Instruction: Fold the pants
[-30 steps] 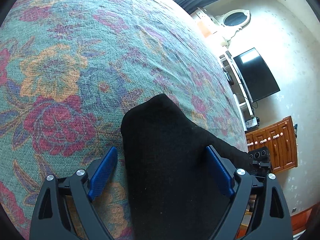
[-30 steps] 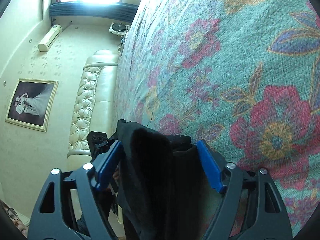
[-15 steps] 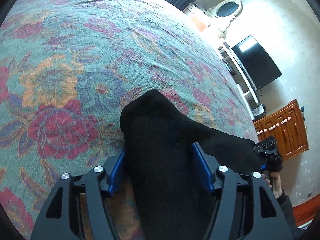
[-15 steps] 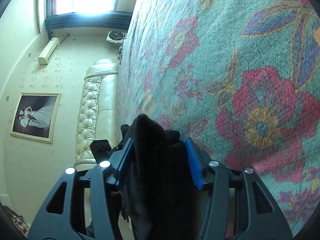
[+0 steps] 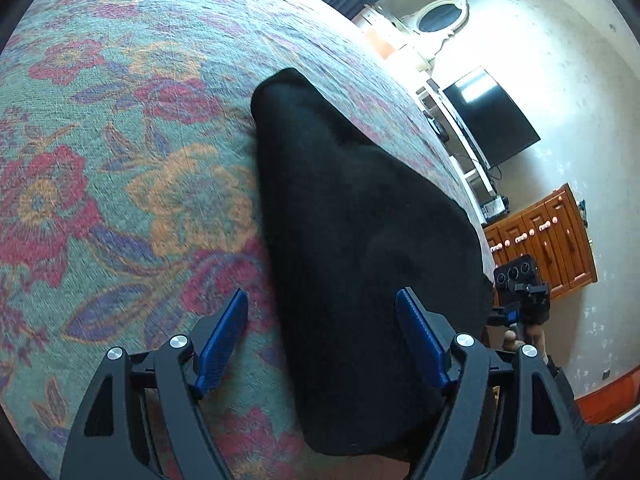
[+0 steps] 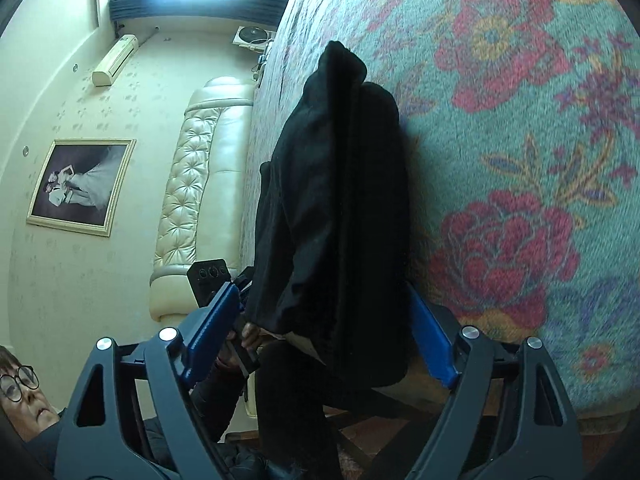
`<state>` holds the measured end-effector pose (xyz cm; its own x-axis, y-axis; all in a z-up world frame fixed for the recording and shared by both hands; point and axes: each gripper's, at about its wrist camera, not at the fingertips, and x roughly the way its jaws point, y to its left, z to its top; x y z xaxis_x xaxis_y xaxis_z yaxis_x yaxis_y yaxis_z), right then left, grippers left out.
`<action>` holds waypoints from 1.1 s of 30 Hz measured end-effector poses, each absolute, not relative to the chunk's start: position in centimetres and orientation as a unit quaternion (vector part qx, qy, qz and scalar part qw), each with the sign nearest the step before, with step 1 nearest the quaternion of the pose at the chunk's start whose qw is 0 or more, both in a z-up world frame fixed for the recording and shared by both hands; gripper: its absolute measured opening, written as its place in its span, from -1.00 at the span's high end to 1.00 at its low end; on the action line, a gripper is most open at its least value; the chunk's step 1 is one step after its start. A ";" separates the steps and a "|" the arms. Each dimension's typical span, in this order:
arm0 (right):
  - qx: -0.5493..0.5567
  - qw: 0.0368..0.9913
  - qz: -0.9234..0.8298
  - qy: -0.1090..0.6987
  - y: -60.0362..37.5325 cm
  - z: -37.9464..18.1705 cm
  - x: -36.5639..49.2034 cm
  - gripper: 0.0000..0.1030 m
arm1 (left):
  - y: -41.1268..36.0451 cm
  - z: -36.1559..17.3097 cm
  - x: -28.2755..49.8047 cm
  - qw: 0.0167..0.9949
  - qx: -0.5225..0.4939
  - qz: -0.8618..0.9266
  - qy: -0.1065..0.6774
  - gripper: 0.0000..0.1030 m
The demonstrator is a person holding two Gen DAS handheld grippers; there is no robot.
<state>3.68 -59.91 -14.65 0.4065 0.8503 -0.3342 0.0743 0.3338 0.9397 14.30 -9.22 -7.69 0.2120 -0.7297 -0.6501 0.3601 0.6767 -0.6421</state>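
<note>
Two grippers are seen, one at each side of the black pants (image 5: 352, 216), which lie as a thick folded bundle at the near edge of the bed (image 5: 120, 160). The left gripper (image 5: 322, 340) is opening: its left pad stands clear over the floral cover, its right pad lies against the cloth without any pinch to be made out, so nothing is held. The right gripper (image 6: 320, 340) is opening too; the bundle's layered edge sits between its pads, but no squeeze is shown and the cloth rests by its own weight. Part of the pants appears to hang past the bed edge toward the floor.

Judged from this, the step in hand is the release after a fold has been laid down. Next, both grippers would need to be drawn back clear of the cloth without dragging a layer, after which the bundle could be checked for squareness and any hanging part gathered.
</note>
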 end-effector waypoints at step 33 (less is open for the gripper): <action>0.514 0.665 0.263 0.474 -59.0 -14.9 2.8 0.06 | -11.2 -8.8 13.7 0.705 -0.218 -0.413 0.534 -0.70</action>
<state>2.75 -58.97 -14.87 0.4137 0.8364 -0.3597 0.1381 0.3328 0.9328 13.74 -11.23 -8.79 0.0875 -0.8149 -0.5729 0.3497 0.5637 -0.7484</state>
